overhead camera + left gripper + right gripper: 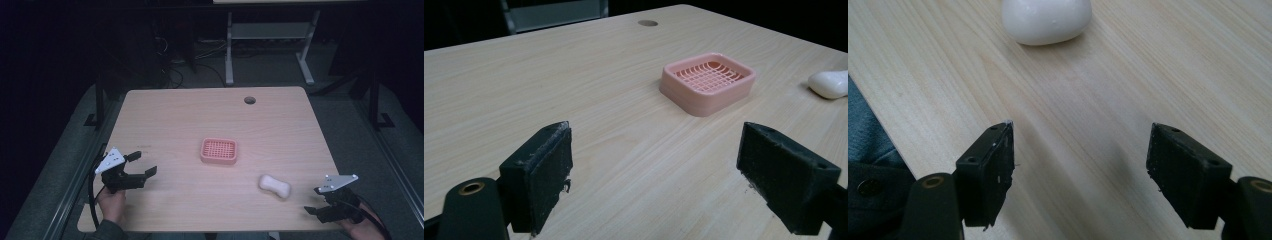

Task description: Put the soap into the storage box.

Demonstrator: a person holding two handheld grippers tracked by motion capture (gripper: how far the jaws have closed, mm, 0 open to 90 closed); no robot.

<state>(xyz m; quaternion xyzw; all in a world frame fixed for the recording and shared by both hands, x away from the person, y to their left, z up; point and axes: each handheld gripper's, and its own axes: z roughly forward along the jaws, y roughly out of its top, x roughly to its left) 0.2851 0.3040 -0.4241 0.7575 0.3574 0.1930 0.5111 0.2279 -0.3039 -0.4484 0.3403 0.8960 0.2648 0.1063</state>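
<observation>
A pink soap dish [218, 151] with a grid floor sits near the middle of the wooden table [210, 115]; in the left gripper view the pink soap dish [707, 82] lies ahead and to the right. A white bar of soap [275, 185] lies on the table right of the dish, and the soap [1047, 20] shows close ahead in the right gripper view. My left gripper [141, 165] stands open at the table's left front, nothing between its pads [541, 175]. My right gripper [314, 201] is open at the right front corner, a short way from the soap.
A round cable hole [249, 100] sits near the table's far edge. Beyond the table stand white desk legs [229, 50] and cables on a dark floor. The table's front edge runs just below both hands.
</observation>
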